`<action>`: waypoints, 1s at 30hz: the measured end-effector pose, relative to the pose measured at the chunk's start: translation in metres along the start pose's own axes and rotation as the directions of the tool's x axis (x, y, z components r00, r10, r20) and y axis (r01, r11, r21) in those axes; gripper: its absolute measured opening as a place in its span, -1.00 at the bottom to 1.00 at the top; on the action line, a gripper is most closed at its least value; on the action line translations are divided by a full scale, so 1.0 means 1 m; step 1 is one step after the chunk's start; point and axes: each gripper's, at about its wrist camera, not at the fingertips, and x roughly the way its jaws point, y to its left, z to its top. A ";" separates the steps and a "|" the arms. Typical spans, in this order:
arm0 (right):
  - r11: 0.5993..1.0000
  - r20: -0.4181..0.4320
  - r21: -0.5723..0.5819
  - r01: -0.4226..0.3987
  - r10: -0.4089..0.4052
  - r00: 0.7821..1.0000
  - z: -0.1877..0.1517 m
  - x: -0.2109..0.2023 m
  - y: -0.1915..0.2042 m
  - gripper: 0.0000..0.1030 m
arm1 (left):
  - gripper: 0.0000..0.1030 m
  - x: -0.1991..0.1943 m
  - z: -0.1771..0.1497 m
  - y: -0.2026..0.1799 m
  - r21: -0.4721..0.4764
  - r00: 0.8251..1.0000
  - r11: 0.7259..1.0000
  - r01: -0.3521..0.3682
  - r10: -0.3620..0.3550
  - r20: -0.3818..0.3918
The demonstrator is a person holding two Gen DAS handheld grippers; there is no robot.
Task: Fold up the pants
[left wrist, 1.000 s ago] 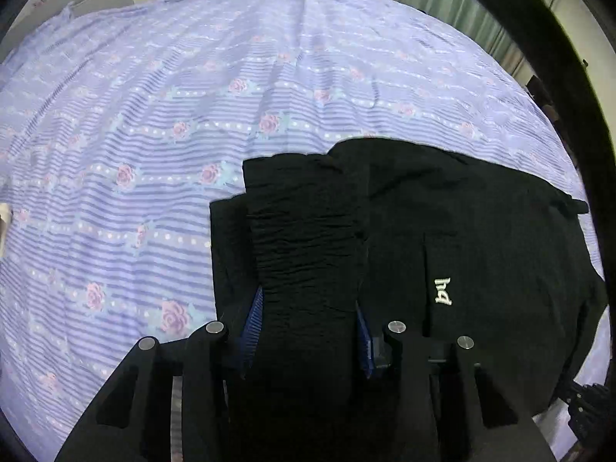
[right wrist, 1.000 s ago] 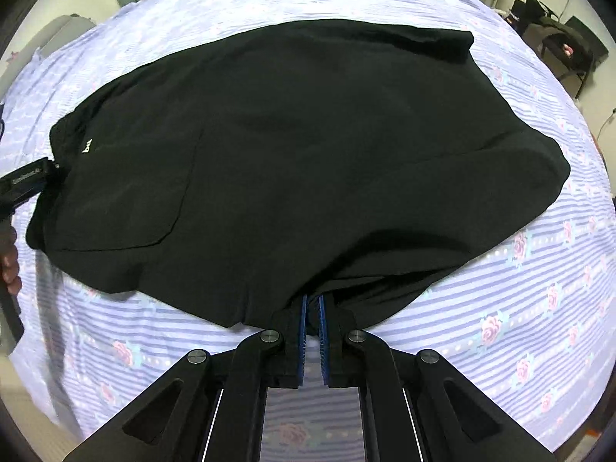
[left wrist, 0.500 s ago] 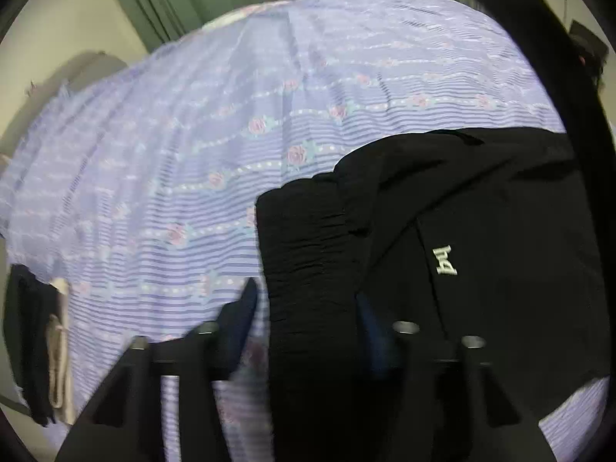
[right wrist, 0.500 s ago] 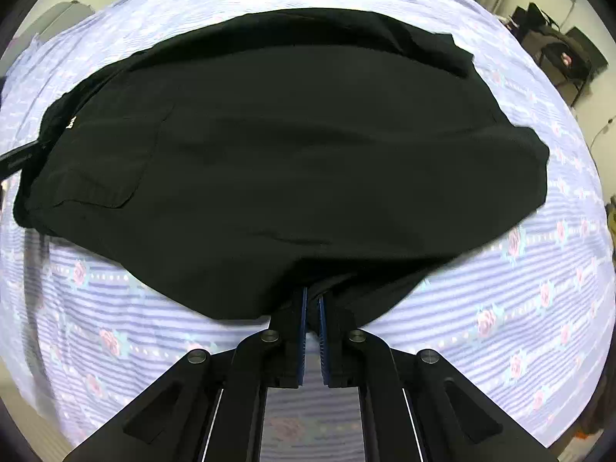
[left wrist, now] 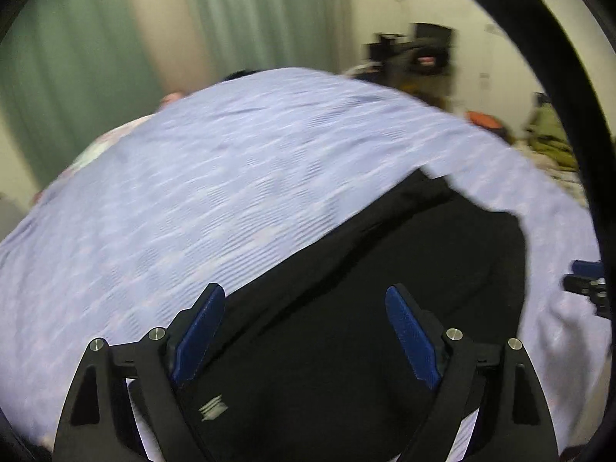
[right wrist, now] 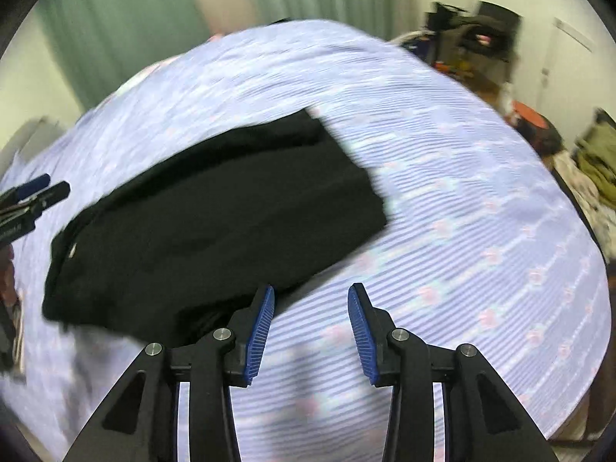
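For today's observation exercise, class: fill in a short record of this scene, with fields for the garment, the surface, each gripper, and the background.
garment: black pants, lying on the bed
surface: lilac striped bedsheet with pink roses
left gripper: jaws opening, above the pants, pads clear of the cloth
right gripper: jaws opening, nothing between them, sheet below
background: green curtains, blurred clutter at right

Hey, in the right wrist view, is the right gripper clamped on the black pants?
No, the right gripper has its jaws apart and opening, with only the striped bedsheet between them, while the black pants lie beside it.
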 end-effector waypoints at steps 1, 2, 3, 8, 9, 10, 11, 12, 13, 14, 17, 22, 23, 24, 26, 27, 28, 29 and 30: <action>1.000 0.002 0.019 0.006 -0.006 1.000 -0.003 0.000 -0.016 -0.22 | 0.52 0.007 0.006 -0.017 0.012 0.999 0.999 0.034 -0.034 -0.009; 0.999 0.003 0.044 0.008 -0.008 1.000 -0.008 0.005 -0.026 -0.22 | 0.46 0.015 0.016 -0.035 0.025 0.997 0.997 0.075 -0.075 -0.011; 0.997 0.003 0.071 0.016 -0.016 1.000 -0.006 0.010 -0.040 -0.22 | 0.40 0.022 0.020 -0.045 0.035 0.995 0.994 0.102 -0.102 -0.005; 0.991 -0.019 0.122 0.044 -0.042 0.999 -0.014 0.018 -0.091 -0.22 | 0.40 0.026 0.028 -0.145 0.186 0.965 0.948 0.258 -0.261 -0.009; 0.991 -0.023 0.126 0.045 -0.042 0.999 -0.017 0.017 -0.096 -0.22 | 0.40 0.028 0.026 -0.165 0.236 0.962 0.935 0.267 -0.272 -0.011; 0.991 -0.025 0.127 0.042 -0.039 0.999 -0.020 0.016 -0.103 -0.22 | 0.41 0.028 0.024 -0.179 0.282 0.962 0.922 0.265 -0.273 -0.011; 0.991 -0.028 0.124 0.041 -0.038 0.999 -0.022 0.016 -0.110 -0.22 | 0.41 0.033 0.018 -0.206 0.357 0.964 0.899 0.254 -0.266 -0.014; 0.992 -0.031 0.120 0.042 -0.038 0.999 -0.024 0.017 -0.113 -0.22 | 0.41 0.036 0.014 -0.221 0.397 0.965 0.883 0.250 -0.263 -0.023; 0.993 -0.036 0.113 0.041 -0.037 0.999 -0.026 0.018 -0.117 -0.22 | 0.41 0.038 0.010 -0.230 0.425 0.964 0.868 0.255 -0.265 -0.036; 0.993 -0.038 0.110 0.037 -0.033 0.999 -0.027 0.018 -0.121 -0.22 | 0.41 0.045 0.005 -0.245 0.459 0.962 0.849 0.262 -0.267 -0.055; 0.994 -0.039 0.105 0.017 -0.013 0.999 -0.034 0.014 -0.127 -0.22 | 0.40 0.065 -0.002 -0.274 0.526 0.970 0.817 0.238 -0.230 -0.081; 0.995 -0.037 0.103 -0.020 0.024 0.999 -0.038 0.016 -0.129 -0.23 | -0.50 0.097 0.006 -0.272 0.525 0.981 0.829 0.193 -0.154 -0.117; 0.994 -0.035 0.101 -0.031 0.034 0.999 -0.037 0.018 -0.129 -0.24 | -0.71 0.098 0.008 -0.263 0.492 0.977 0.844 0.212 -0.164 -0.138; 0.994 -0.030 0.098 -0.043 0.047 0.998 -0.035 0.018 -0.129 -0.25 | -0.88 0.095 0.016 -0.249 0.425 0.967 0.870 0.250 -0.204 -0.150; 0.993 -0.012 0.093 -0.073 0.074 0.997 -0.028 0.020 -0.128 -0.25 | -0.88 0.082 0.033 -0.220 0.261 0.955 0.919 0.296 -0.274 -0.115; 0.992 -0.004 0.091 -0.090 0.090 0.996 -0.026 0.021 -0.126 -0.25 | -0.88 0.081 0.039 -0.209 0.184 0.952 0.935 0.304 -0.291 -0.096; 0.990 0.004 0.089 -0.113 0.113 0.994 -0.021 0.023 -0.124 -0.25 | -0.89 0.079 0.044 -0.196 0.127 0.951 0.943 0.307 -0.299 -0.080; 0.986 0.014 0.085 -0.145 0.145 0.989 -0.015 0.025 -0.121 -0.25 | -0.89 0.078 0.050 -0.177 0.055 0.948 0.948 0.314 -0.310 -0.064; 0.982 0.022 0.081 -0.171 0.170 0.985 -0.010 0.028 -0.118 -0.25 | -0.89 0.078 0.055 -0.159 -0.006 0.948 0.949 0.314 -0.314 -0.051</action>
